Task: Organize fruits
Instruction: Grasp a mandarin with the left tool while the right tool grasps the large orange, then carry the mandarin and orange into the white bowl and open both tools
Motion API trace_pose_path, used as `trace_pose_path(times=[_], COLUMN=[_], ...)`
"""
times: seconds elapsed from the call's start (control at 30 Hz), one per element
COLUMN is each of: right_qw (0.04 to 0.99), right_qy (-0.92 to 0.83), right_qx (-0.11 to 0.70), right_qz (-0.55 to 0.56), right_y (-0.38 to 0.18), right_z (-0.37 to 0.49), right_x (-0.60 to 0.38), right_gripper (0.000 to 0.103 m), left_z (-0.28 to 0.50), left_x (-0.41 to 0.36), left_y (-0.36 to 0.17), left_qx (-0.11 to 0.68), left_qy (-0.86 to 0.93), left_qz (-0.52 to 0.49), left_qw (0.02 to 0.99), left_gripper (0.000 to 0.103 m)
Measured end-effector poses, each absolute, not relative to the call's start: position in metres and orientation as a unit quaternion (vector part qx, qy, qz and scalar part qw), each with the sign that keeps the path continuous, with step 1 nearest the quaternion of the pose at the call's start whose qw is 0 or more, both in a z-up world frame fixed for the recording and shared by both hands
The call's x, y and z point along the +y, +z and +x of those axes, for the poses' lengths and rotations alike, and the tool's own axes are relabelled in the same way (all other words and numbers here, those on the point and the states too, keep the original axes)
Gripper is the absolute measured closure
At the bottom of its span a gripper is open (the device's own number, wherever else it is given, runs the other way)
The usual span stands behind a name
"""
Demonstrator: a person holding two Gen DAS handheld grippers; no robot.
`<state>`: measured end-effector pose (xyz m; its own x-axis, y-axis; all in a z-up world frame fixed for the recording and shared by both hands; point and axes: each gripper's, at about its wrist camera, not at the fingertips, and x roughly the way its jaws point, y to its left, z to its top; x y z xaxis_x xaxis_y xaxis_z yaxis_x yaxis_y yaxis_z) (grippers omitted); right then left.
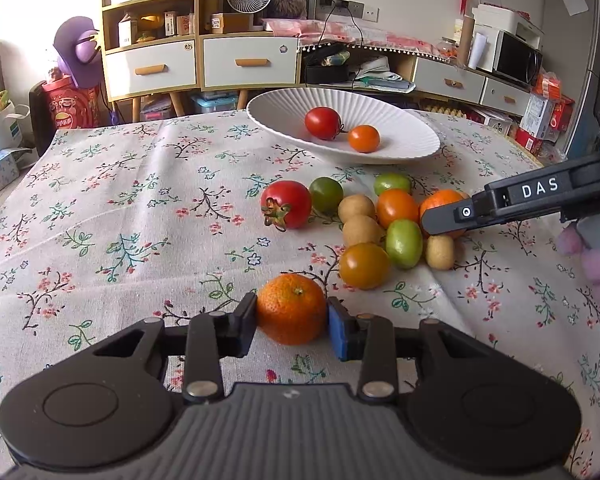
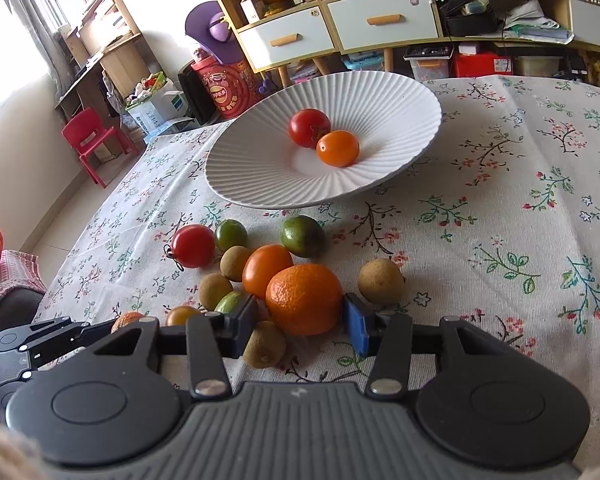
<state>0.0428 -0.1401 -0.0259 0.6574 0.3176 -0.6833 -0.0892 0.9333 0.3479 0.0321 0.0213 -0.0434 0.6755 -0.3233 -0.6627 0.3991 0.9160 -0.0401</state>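
Lower centre of each wrist view: the left gripper [image 1: 291, 322] clasps a dimpled orange mandarin [image 1: 291, 309]; the right gripper [image 2: 300, 320] straddles another mandarin [image 2: 304, 299], contact unclear, crowded by brown longans [image 2: 264, 344] below the ribbed white bowl [image 2: 260, 176].

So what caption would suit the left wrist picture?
Left gripper closes on a mandarin near loose fruit, with two tomatoes already in the white bowl.

Matt woven cloth [image 1: 140, 200] with a floral print covers the tabletop. The white bowl [image 2: 260, 168] looks ceramic, ribbed, satin. Tomatoes [image 1: 286, 204] are smooth and glossy; the mandarin [image 1: 291, 308] is dimpled. Left tongs [image 1: 291, 322] are matt black plastic with metal rivets, one pad [image 1: 338, 332] blue
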Motion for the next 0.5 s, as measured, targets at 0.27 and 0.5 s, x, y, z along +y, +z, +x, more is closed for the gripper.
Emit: trace_pose_path(times=[0.27,0.5], right_qw=[0.899,0.902], right_qy=[0.111,0.118], right_qx=[0.399,0.396], right_qz=[0.139,0.126], right_y=[-0.025,-0.0198], right_z=[0.0437,0.039], right_x=[-0.1409,-0.1382], right_gripper=[0.066,0.066], left_z=[0.0367,0.0384], left_x=[0.0192,0.0193], left_y=[-0.041,-0.0396], left_qx=[0.361,0.368], left_qy=[-0.196,-0.194], left_qz=[0.047,0.047], left_qw=[0.911,0.908], left_gripper=[0.073,0.073])
